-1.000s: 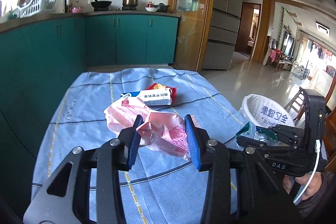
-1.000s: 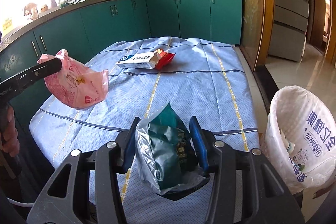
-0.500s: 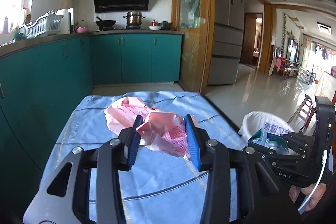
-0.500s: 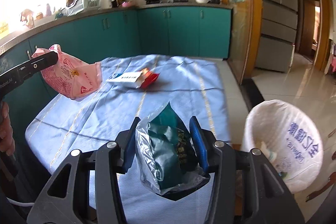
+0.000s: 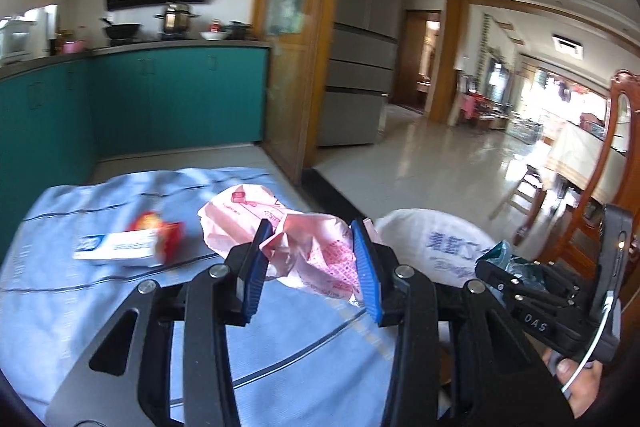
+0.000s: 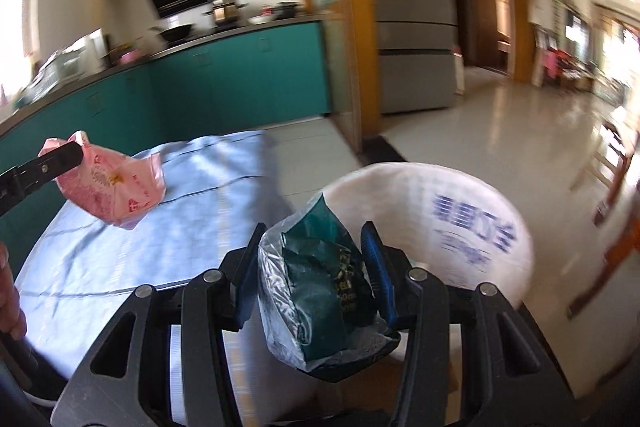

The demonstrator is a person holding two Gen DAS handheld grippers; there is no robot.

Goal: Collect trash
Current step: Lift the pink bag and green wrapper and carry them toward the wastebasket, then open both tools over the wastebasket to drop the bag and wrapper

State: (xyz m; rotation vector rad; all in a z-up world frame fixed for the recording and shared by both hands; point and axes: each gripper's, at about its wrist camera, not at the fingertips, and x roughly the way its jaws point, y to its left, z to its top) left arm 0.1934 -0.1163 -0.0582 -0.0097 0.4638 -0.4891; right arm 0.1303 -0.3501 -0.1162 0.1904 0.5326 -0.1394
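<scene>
Nearest in the left wrist view, the left gripper [image 5: 310,259] has its blue pads pinched on a crumpled pink wrapper [image 5: 304,251], held clear of the table. The right wrist view shows that same wrapper from the side, hanging off the left gripper's finger above the blue tablecloth [image 6: 132,251], with part of the person's hand at the left edge.

Nearest in the right wrist view, the right gripper [image 6: 312,267] is clamped on a green and silver foil bag [image 6: 316,287], which bulges out past the pads. In the left wrist view only a scrap of that bag shows, at the tip of the right gripper on the right, and the person's fingers grip its handle below.

Just beyond the foil bag stands a bin lined with a white bag [image 6: 460,211] with blue print, beside the table's edge; the foil bag overlaps its rim in the picture. The left wrist view shows the bin between the two grippers.

Only the left wrist view shows a white and blue box [image 5: 120,247] lying on the cloth, touching a red packet [image 5: 160,227].

Further off, both views show teal cabinets [image 5: 180,99], a steel pot on the stove, and a grey fridge [image 5: 360,47].
</scene>
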